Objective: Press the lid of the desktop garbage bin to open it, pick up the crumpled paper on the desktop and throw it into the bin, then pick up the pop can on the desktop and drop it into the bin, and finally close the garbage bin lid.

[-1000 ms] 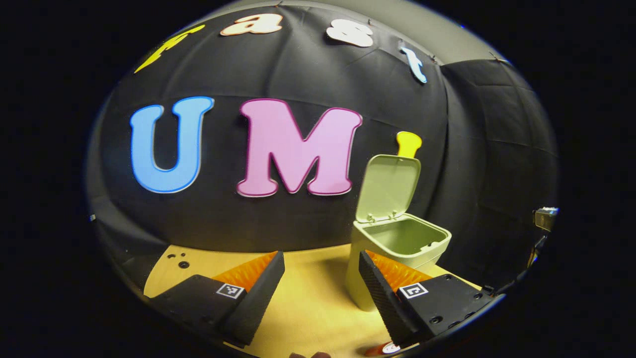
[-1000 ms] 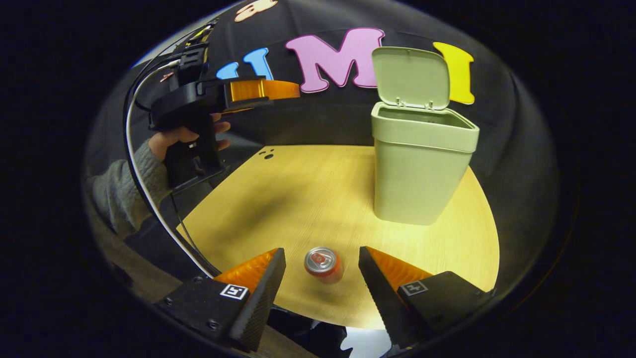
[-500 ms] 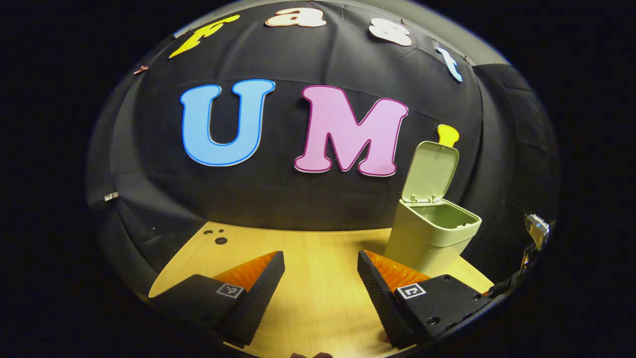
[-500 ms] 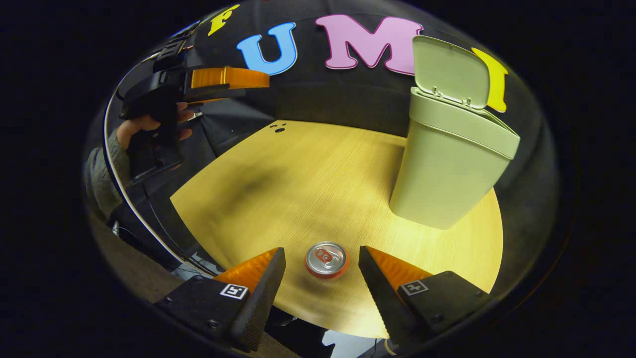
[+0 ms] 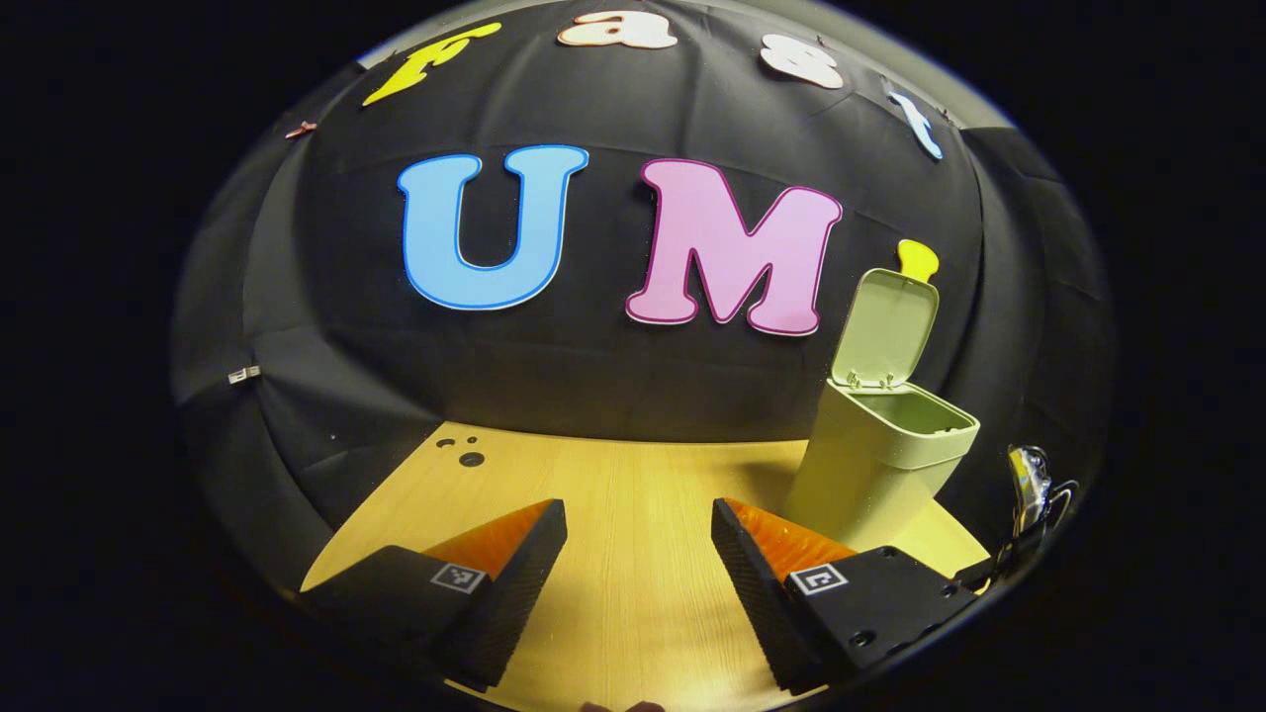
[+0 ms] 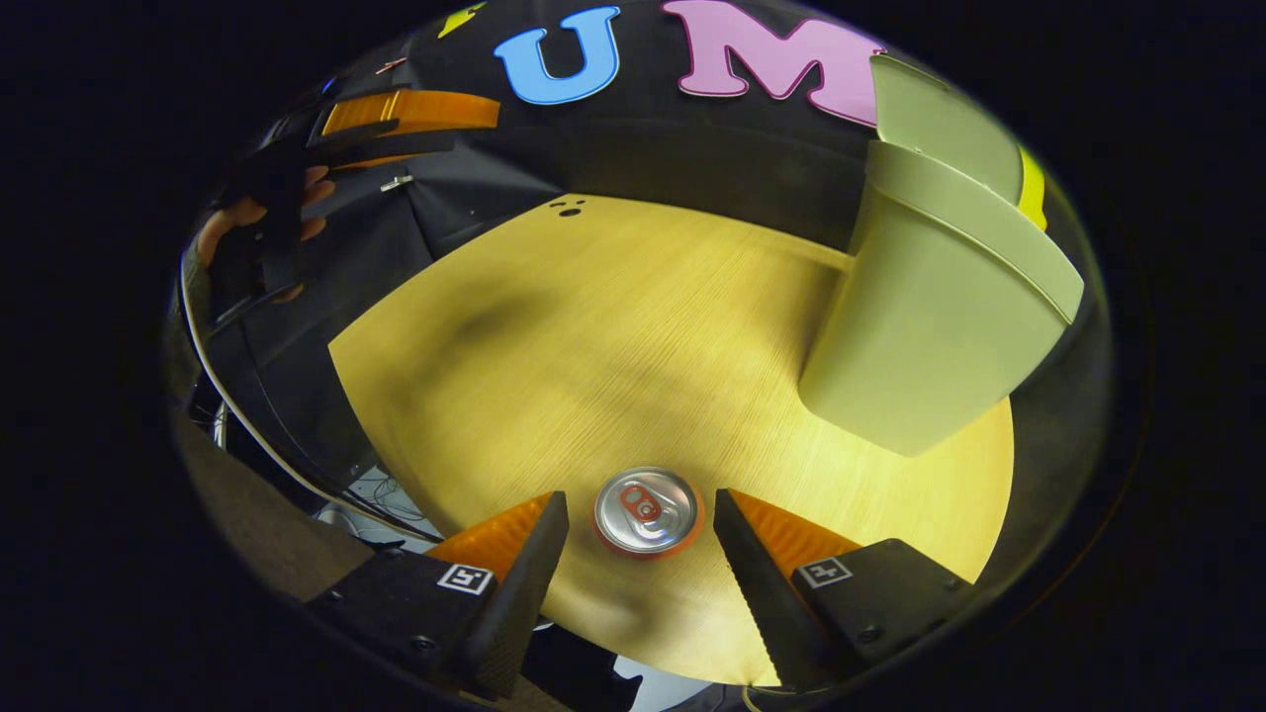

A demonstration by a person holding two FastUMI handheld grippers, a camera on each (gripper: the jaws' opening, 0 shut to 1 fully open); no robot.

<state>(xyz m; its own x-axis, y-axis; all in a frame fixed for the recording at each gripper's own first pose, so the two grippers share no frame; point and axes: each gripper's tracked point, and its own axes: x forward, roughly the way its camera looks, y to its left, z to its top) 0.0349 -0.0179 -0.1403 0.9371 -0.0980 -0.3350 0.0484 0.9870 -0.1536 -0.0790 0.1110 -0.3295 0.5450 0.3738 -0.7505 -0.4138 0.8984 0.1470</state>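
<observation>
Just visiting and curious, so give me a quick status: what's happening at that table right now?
Right gripper open, straddling the upright pop can, not gripping. Left gripper open, empty. Bin lid up. Nothing between can and bin.

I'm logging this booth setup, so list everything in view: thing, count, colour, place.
bin: one, pale green, far right part of the table, lid standing open.
pop can: one, orange with silver top, upright near the table's front edge, between the right claw's fingers, untouched.
table: one, light wood, round-edged.
cable: one, white, off the table's left edge.
hand: one, holding the left claw.
left claw: one, open, above bare table.
right claw: one, open, astride the can.
</observation>
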